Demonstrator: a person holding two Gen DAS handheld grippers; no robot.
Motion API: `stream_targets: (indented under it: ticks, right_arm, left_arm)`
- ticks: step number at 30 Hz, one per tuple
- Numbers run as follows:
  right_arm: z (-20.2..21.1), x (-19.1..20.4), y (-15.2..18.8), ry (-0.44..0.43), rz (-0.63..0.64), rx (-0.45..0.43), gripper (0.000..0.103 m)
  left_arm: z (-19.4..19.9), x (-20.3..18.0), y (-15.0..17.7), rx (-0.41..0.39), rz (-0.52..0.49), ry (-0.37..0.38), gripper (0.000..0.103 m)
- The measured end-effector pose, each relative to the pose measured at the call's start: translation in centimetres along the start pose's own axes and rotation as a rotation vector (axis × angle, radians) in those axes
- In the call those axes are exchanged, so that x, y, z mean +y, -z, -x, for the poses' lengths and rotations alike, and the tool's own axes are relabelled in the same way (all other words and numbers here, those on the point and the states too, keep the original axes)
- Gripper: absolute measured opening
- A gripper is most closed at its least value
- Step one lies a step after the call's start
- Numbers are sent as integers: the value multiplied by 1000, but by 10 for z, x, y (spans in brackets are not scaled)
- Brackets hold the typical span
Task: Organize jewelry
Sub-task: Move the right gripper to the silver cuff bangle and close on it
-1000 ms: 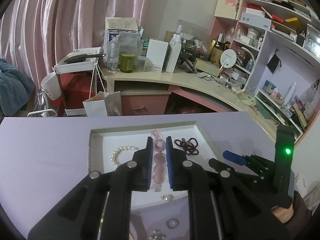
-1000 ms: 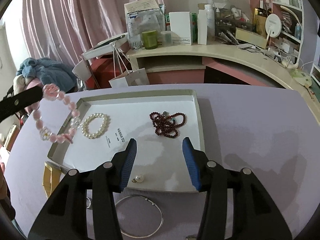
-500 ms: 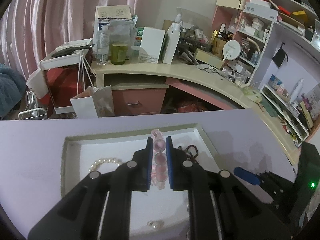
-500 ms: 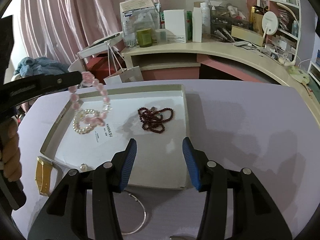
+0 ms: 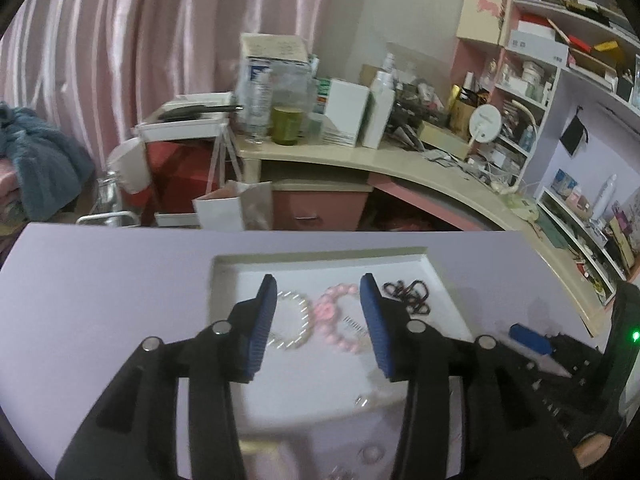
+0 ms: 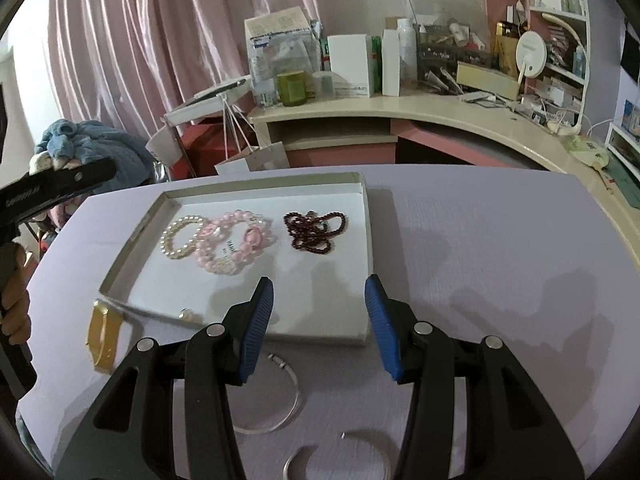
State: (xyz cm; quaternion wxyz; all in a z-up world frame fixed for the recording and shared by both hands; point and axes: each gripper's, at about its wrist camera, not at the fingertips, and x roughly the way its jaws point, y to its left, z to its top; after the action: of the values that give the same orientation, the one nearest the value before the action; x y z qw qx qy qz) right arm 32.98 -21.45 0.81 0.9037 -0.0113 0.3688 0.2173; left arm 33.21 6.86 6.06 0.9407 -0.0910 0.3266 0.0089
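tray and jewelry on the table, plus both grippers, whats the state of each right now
tray: open, lidless
pink bracelet: in tray, touching pearl bracelet
pearl bracelet: in tray
dark red beads: in tray, bunched
silver bangle: on table, outside tray
left gripper: just opened, empty
right gripper: open, empty

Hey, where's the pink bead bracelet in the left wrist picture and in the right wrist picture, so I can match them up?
Left wrist: the pink bracelet lies in the white tray, mid-frame, seen between the open jaws, right of the pearl bracelet.
Right wrist: the pink bracelet lies left of centre in the tray, above the jaws.
Shared landmark: the dark red beads, just right of it in both.
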Motion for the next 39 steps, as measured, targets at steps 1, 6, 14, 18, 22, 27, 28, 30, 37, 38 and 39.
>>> stream_targets:
  ticks: [1, 6, 14, 18, 22, 27, 28, 30, 37, 38, 39]
  right_arm:
    - [7, 2, 2, 0, 2, -9, 50]
    - [34, 10, 15, 3, 3, -43, 50]
    - [63, 17, 47, 34, 25, -68, 50]
    - [64, 16, 61, 50, 17, -48, 50]
    - [64, 11, 71, 61, 11, -33, 50]
    - [65, 8, 80, 69, 21, -25, 60]
    - [65, 7, 82, 69, 28, -24, 62]
    - [64, 7, 86, 73, 42, -19, 69]
    - [48, 2, 95, 86, 65, 40, 83]
    - [45, 2, 96, 86, 69, 52, 86]
    - [42, 2, 97, 87, 72, 59, 89]
  left_arm:
    - [10, 6, 5, -5, 5, -5, 46]
    - [51, 25, 34, -32, 17, -41, 55]
    - [99, 44, 93, -62, 9, -98, 66]
    - [108, 49, 116, -53, 22, -107, 71]
    - [112, 53, 134, -43, 37, -115, 78]
    - [113, 54, 145, -43, 35, -130, 89]
    - [113, 54, 147, -41, 30, -131, 90]
    - [111, 52, 149, -36, 21, -133, 94]
    - [107, 45, 152, -24, -6, -127, 97]
    - [106, 44, 153, -23, -9, -126, 97]
    - [106, 43, 154, -22, -10, -127, 98]
